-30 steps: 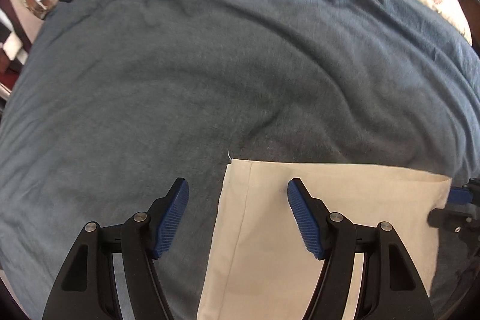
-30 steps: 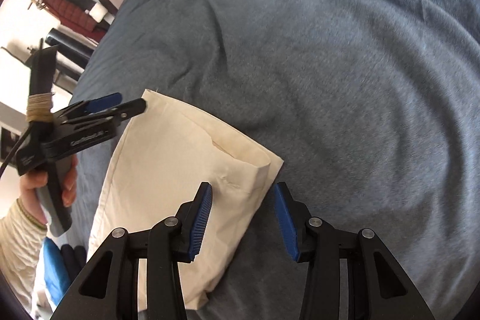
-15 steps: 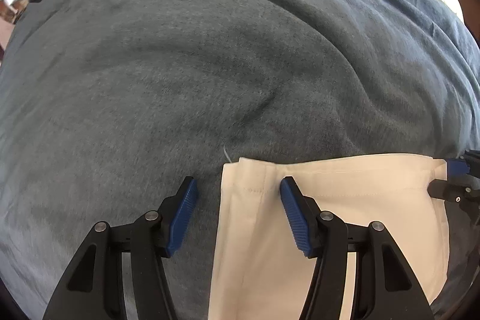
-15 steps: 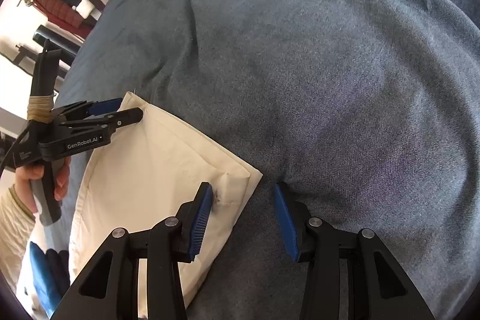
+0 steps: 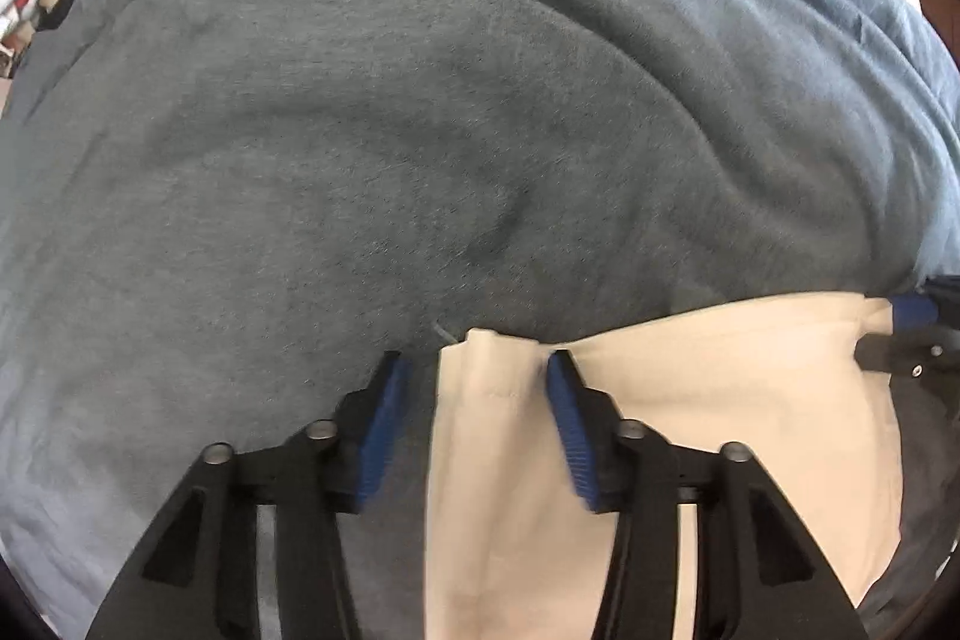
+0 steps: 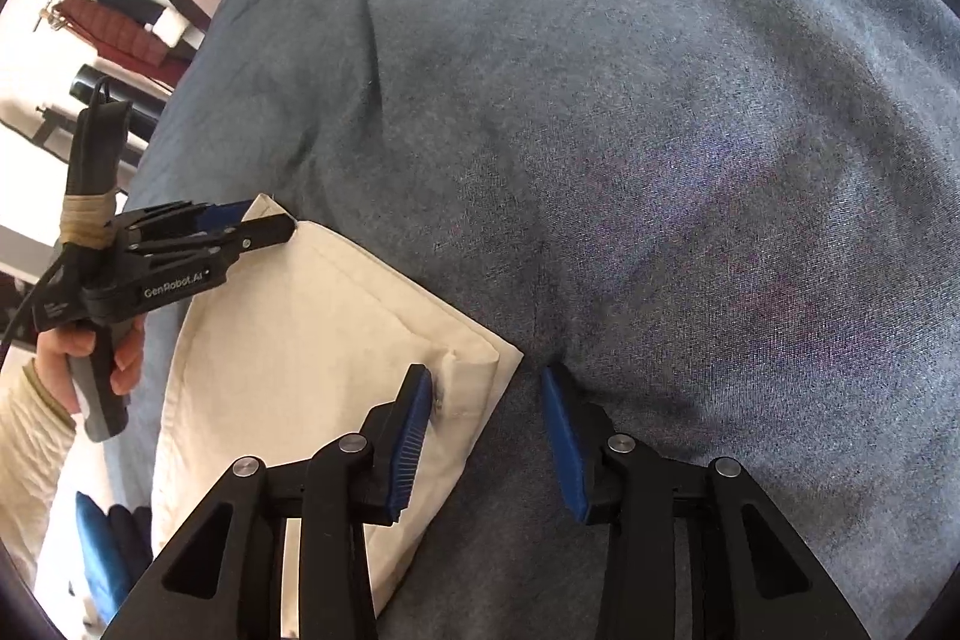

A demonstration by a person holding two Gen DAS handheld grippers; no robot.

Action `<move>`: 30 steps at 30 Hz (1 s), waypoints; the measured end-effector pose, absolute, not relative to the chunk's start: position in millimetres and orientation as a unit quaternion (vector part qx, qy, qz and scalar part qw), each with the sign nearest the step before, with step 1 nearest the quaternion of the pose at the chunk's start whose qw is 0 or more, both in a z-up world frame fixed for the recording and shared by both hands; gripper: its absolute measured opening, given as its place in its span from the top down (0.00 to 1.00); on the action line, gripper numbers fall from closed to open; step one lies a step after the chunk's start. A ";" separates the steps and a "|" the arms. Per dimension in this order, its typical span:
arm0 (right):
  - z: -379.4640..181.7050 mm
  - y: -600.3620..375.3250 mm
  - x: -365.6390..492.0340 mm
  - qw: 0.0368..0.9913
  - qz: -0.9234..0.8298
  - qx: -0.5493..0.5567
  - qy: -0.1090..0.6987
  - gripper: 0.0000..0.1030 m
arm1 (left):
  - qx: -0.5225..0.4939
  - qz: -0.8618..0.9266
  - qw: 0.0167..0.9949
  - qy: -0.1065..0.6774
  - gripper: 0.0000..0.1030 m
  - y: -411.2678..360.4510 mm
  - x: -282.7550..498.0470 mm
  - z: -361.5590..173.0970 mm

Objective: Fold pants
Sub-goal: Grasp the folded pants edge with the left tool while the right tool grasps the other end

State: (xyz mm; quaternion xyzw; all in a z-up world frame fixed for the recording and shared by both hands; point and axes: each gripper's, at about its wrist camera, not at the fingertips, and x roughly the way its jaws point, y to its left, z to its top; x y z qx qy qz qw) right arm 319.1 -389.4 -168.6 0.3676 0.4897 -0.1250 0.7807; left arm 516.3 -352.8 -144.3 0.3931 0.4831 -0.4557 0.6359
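Lying folded on a grey blanket point(image 5: 420, 148), cream pants point(image 5: 690, 436) are straddled at two corners: one sits between the left gripper point(image 5: 477, 388)'s wide-open jaws, another between the right gripper point(image 6: 486, 409)'s; nothing is held.

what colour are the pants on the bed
Cream, plain with no pattern; the pants show best in the right wrist view, lying on the grey-blue blanket.

one pants point(image 5: 690, 418), two grippers, one blanket point(image 5: 420, 130)
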 end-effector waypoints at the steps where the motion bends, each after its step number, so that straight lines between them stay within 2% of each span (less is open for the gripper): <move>1: -167.7 -388.8 322.2 0.780 -0.126 0.369 0.490 0.62 | 0.390 -0.458 0.634 0.486 0.53 -352.7 516.8 -144.6; 5: -166.3 -392.3 322.3 0.782 -0.128 0.362 0.490 0.64 | 0.368 -0.455 0.634 0.506 0.54 -348.1 524.5 -149.5; 9: -167.3 -392.3 329.2 0.782 -0.128 0.366 0.489 0.72 | 0.336 -0.463 0.622 0.534 0.76 -346.9 529.9 -153.6; 10: -166.5 -392.2 330.6 0.783 -0.126 0.365 0.488 0.79 | 0.332 -0.467 0.619 0.537 0.80 -347.3 528.7 -152.5; 12: -164.5 -393.9 332.2 0.784 -0.119 0.371 0.484 0.84 | 0.330 -0.468 0.622 0.535 0.86 -346.8 528.2 -147.8; 17: -148.2 -396.0 331.0 0.791 -0.116 0.367 0.475 0.90 | 0.320 -0.472 0.644 0.510 0.89 -343.1 510.2 -117.7; 30: -47.8 -353.7 318.1 0.866 -0.082 0.264 0.417 0.91 | 0.295 -0.461 0.711 0.441 0.89 -293.4 485.9 -32.3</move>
